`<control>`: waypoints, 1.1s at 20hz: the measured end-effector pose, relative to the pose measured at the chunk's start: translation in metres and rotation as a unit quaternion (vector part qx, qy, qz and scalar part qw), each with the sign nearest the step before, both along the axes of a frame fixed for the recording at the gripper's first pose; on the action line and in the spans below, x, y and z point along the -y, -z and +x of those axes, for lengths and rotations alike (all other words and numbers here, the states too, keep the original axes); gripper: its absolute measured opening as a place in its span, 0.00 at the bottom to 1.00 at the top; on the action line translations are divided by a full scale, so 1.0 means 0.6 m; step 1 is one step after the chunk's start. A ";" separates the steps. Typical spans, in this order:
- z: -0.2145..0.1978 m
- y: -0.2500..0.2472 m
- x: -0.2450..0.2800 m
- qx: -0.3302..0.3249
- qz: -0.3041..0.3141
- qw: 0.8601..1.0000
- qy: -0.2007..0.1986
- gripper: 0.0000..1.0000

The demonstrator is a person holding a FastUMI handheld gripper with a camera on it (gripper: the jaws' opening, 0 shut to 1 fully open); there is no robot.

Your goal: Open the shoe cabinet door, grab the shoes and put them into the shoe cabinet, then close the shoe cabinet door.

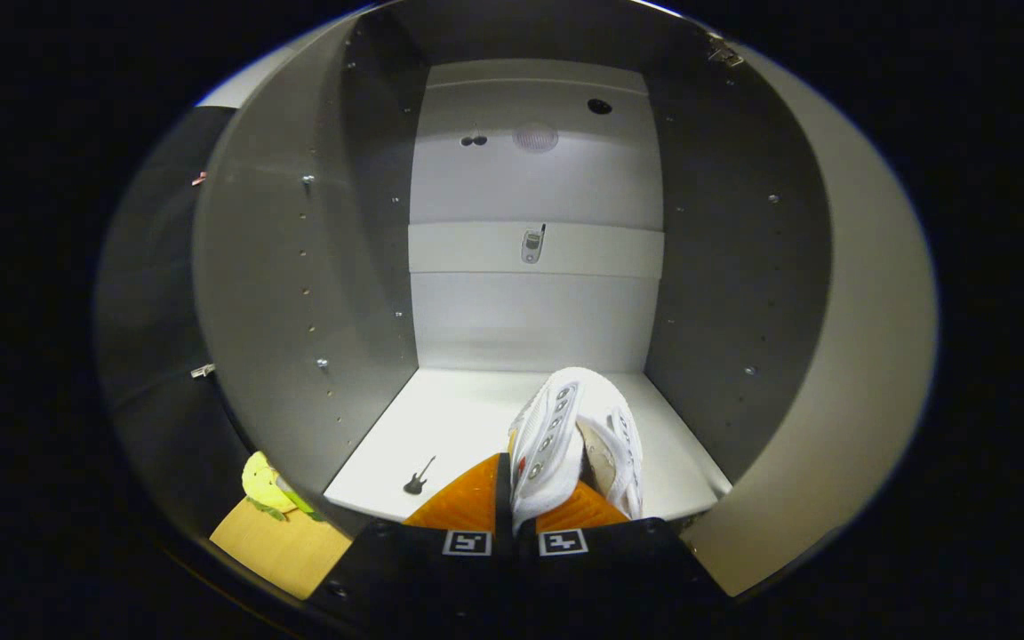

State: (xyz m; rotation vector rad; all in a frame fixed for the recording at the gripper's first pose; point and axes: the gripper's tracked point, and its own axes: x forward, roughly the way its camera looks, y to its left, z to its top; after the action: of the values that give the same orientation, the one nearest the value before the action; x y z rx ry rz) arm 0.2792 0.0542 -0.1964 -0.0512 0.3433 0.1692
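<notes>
With the grey shoe cabinet (299,293) open, our gripper (515,511) clenches the white lace-up shoe (565,436) at twelve o'clock over its floor; releasing and door-closing remain.

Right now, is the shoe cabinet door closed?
No, the shoe cabinet stands open, and the hand-held gripper holds the white shoe over its bottom shelf.

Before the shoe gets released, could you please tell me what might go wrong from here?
1. The gripper pinches the white sneaker by one side of its collar only, so it may tip or slip on release.
2. The small toy guitar lies on the cabinet floor just beside the fingers; lowering could knock it.
3. The sneaker sits near the front edge and may block the door closing.
</notes>
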 end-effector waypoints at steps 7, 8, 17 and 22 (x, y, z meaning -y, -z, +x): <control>0.130 0.036 -0.024 -0.006 0.011 1.000 -0.017 0.04; 0.142 0.043 -0.024 -0.012 0.013 1.000 -0.013 0.04; 0.202 0.073 -0.062 -0.046 0.036 0.998 -0.027 0.04; 0.202 0.097 -0.076 -0.072 0.034 0.997 -0.025 0.04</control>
State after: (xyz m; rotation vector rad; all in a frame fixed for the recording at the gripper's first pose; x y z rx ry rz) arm 0.4007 0.0997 -0.2543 0.0205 0.4797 0.2341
